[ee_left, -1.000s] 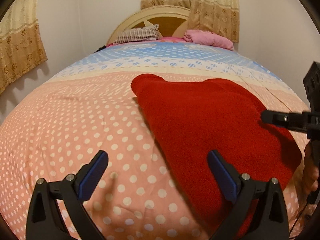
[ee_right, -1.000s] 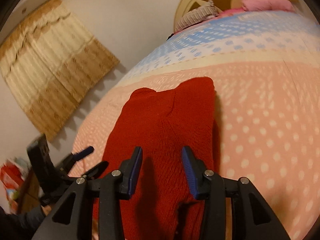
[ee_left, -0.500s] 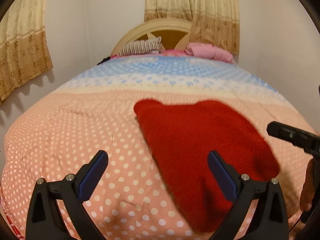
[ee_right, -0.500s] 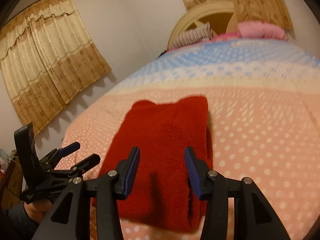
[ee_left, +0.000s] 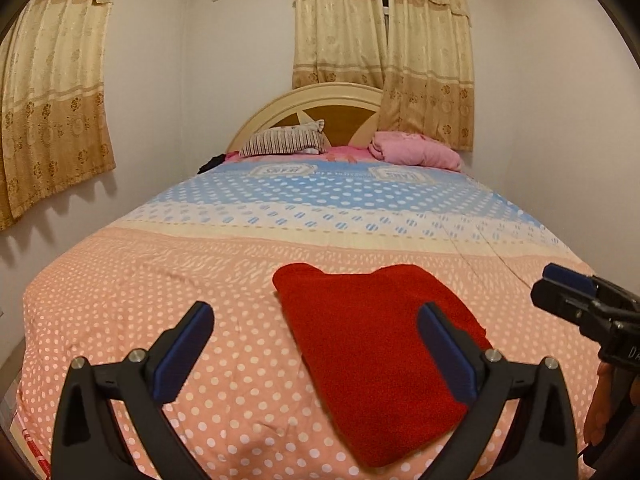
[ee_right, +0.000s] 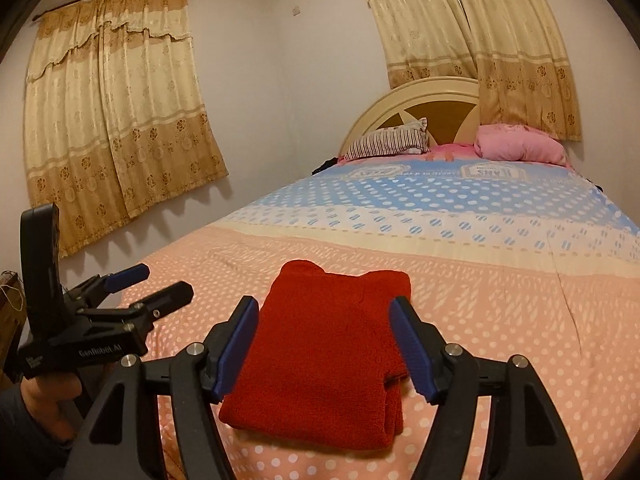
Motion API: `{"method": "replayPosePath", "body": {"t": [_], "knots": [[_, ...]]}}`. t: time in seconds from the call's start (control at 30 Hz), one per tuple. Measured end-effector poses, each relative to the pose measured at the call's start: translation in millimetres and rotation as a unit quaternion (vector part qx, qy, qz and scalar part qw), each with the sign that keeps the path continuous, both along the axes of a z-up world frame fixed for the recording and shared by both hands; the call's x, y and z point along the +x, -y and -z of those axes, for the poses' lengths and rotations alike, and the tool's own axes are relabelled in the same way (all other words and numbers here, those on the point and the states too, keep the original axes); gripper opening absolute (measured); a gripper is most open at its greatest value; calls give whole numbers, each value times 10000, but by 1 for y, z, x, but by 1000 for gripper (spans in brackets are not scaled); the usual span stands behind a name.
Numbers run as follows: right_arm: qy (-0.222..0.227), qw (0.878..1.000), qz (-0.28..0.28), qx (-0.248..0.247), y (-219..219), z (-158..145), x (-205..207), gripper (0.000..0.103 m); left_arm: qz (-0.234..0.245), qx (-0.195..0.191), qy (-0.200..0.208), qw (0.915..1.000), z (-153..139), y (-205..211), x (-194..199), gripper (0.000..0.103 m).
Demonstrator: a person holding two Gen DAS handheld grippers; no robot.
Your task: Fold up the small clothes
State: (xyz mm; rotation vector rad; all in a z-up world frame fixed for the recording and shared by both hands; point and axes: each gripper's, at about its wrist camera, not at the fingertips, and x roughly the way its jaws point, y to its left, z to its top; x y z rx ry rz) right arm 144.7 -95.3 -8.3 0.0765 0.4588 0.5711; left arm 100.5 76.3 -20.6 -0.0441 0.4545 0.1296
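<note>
Black tongs [ee_right: 325, 344], blue ribbed pads [ee_right: 412, 346], silver screws; "GenRobot.AI" lettering; bare skin, dark sleeve.

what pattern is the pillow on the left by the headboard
Dark and light stripes on the pillow; clearest in the right wrist view.

Red fuzzy garment [ee_right: 326, 344] folded flat; lying near bed's foot edge

- You're in a home bedroom: a bed [ee_left: 280, 240] with polka-dot cover fills your view.
- At 12 o'clock, arched headboard [ee_left: 320, 100], pillows [ee_left: 284, 142].
- Curtains [ee_right: 116, 128] at 10 o'clock.
</note>
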Motion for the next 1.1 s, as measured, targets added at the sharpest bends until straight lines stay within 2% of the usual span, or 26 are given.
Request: {"method": "replayPosePath", "body": {"t": [1.1], "knots": [[103,9999,119,-41,5,-4,-2,69,34,73,17,10000,-3,8,-6,103]]}}
